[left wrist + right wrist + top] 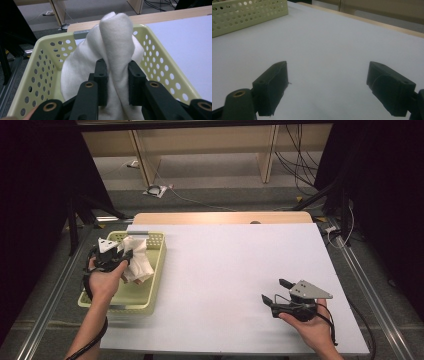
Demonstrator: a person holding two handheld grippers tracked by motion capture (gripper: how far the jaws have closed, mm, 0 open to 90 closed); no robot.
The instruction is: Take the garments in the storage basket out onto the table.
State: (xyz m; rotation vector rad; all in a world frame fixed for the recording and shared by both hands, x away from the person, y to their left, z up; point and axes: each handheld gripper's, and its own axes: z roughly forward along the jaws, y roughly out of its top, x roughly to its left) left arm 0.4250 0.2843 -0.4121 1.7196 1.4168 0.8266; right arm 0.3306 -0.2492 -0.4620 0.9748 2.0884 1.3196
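A white cloth [110,50] hangs bunched over a pale yellow perforated basket [160,67] at the table's left. My left gripper [116,82] is shut on a fold of it, and both pads press the fabric from the sides. From above, the cloth [137,257] sits over the basket [150,290], with the left gripper [122,257] over the basket's left side. My right gripper [275,292] rests low over the white table at the front right. Its jaws stand wide apart with nothing between them, as the right gripper [327,85] view confirms.
The white table top [225,270] stretches between the two hands. A corner of the basket [249,12] lies far off in the right gripper view. Beyond the far table edge are wooden furniture legs and cables on the floor.
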